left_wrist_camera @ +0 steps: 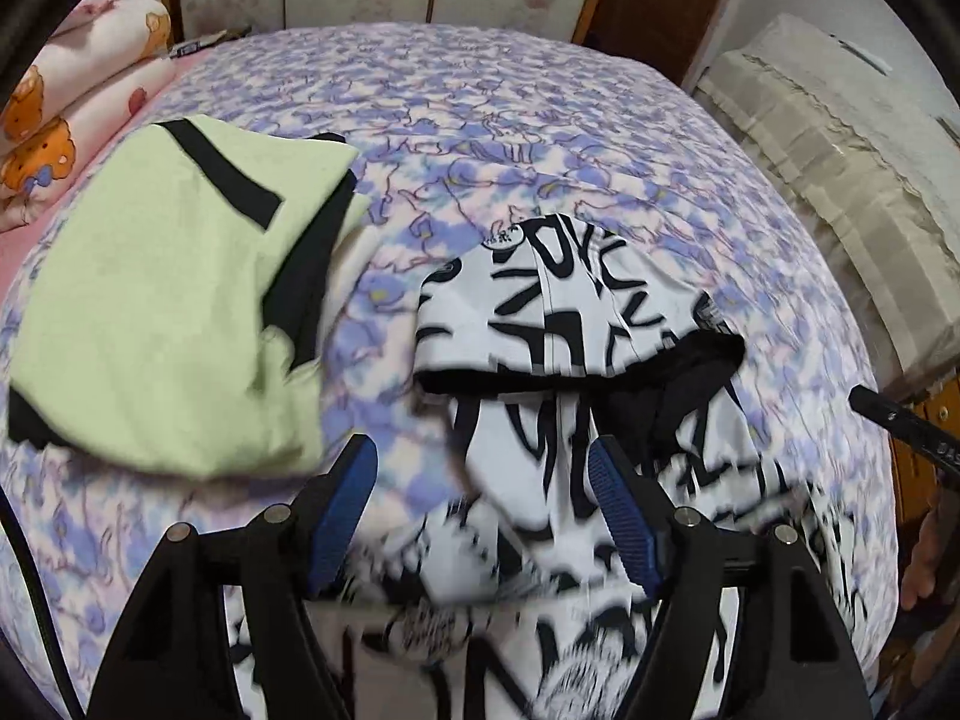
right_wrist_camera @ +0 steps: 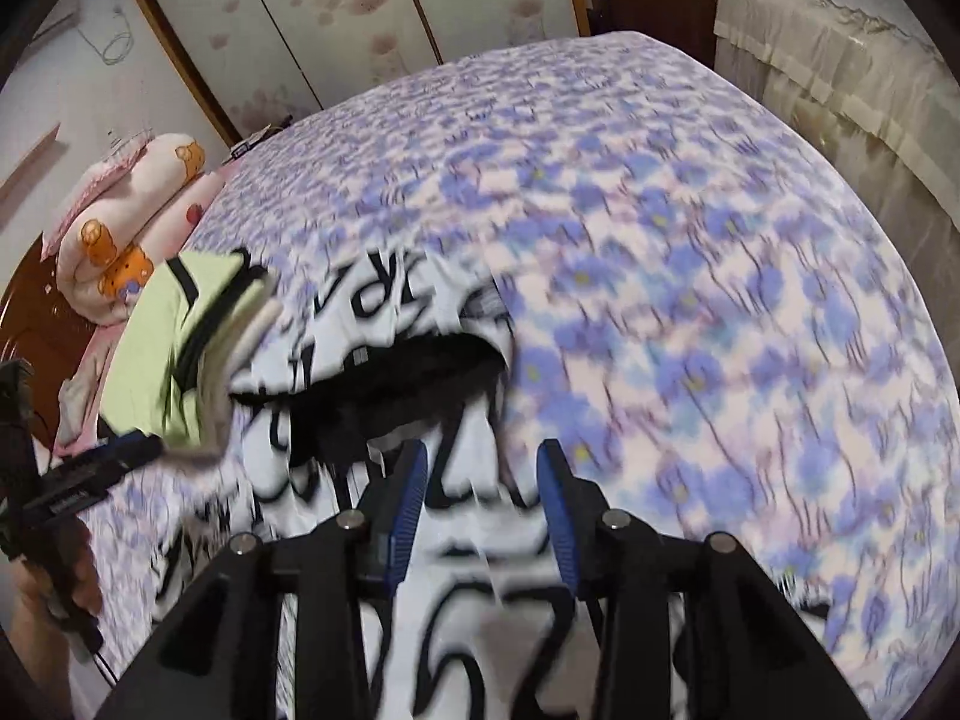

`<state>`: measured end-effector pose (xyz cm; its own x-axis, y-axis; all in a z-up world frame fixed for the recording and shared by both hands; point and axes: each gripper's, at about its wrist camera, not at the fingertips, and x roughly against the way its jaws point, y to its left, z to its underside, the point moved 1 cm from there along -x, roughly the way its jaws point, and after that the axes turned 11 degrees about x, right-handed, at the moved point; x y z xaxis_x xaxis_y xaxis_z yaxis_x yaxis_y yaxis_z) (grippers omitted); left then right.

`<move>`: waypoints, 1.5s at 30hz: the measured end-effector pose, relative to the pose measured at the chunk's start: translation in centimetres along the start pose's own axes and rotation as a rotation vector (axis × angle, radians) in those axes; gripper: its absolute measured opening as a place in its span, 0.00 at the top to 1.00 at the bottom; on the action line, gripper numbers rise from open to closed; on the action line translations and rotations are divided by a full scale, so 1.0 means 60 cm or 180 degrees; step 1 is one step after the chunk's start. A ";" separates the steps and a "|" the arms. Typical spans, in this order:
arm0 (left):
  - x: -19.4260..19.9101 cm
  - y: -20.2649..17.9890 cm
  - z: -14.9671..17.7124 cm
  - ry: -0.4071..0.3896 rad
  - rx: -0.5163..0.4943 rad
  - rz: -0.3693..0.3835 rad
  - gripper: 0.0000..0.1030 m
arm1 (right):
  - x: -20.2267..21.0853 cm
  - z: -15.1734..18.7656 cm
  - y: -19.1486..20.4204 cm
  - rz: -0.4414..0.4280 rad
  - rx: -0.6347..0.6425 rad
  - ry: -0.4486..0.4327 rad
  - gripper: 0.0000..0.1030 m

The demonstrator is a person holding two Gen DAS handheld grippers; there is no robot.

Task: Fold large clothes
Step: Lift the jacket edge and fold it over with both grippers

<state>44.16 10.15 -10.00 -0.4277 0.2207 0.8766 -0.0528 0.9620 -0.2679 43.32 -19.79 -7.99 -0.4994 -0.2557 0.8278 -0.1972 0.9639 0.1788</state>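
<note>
**Both grippers open and empty over the black-and-white garment**

Closest to the left wrist cam you've got the left gripper (left_wrist_camera: pixel 483 468), jaws spread pretty wide, blue pads facing each other with nothing pinched between them. Right underneath is the black-and-white printed garment (left_wrist_camera: pixel 570 324), lying on the bed with its dark lining showing at an opening in the middle. The near part of it is badly motion-blurred, so I can't say how neatly it's laid.

Same story on the right wrist cam: the right gripper (right_wrist_camera: pixel 483 468) has its jaws parted, less wide than the left one, and nothing is clamped in there either. The printed garment (right_wrist_camera: pixel 384 312) sits below and just beyond the fingertips, dark opening facing the camera. Off at the left edge of that view you can see the other gripper and a bit of the hand (right_wrist_camera: pixel 54 594) holding it.

A little further out, left of the printed piece, is a folded light green garment (left_wrist_camera: pixel 150 312) with black trim, lying on the floral purple bedspread (left_wrist_camera: pixel 540 114). The two garments sit near each other; whether they touch I can't tell.

Further back, rolled-up bedding with an orange bear print (left_wrist_camera: pixel 78 96) sits at the far left corner of the bed. Beyond that are wardrobe panels (right_wrist_camera: pixel 336 6) with a pink flower pattern, and a beige cloth-covered thing (left_wrist_camera: pixel 840 138) is along the right side.
</note>
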 end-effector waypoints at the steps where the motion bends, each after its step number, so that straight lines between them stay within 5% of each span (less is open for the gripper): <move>1: -0.021 -0.008 -0.016 0.0026 0.0010 -0.0043 0.31 | -0.017 -0.023 0.004 0.0001 0.0007 -0.0004 0.63; 11: -0.161 -0.032 -0.071 0.0007 -0.0085 -0.0352 0.31 | -0.180 -0.111 0.037 0.0012 0.0141 -0.0007 0.65; 16: -0.205 -0.011 -0.054 0.0113 -0.0076 -0.0395 0.31 | -0.238 -0.079 0.046 -0.0004 0.0342 0.0202 0.76; 26: -0.227 0.023 -0.004 0.0174 -0.0019 -0.0111 0.31 | -0.252 0.032 0.015 0.0041 0.0657 0.0398 0.79; 32: -0.225 0.021 -0.025 0.0294 -0.0006 -0.0026 0.31 | -0.212 -0.005 -0.017 -0.0189 0.0299 0.0216 0.74; 36: -0.238 0.022 -0.044 0.0387 0.0069 0.0128 0.31 | -0.206 -0.043 -0.034 -0.0153 0.0155 0.0054 0.60; 45: -0.283 0.008 -0.078 0.0428 -0.0017 0.0109 0.20 | -0.327 -0.106 -0.047 -0.0415 0.0054 0.0589 0.57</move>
<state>55.58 7.62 -23.14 -0.3043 0.2725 0.9128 -0.0352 0.9543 -0.2967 59.02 -16.99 -21.35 -0.3057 -0.3585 0.8821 -0.2648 0.9219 0.2829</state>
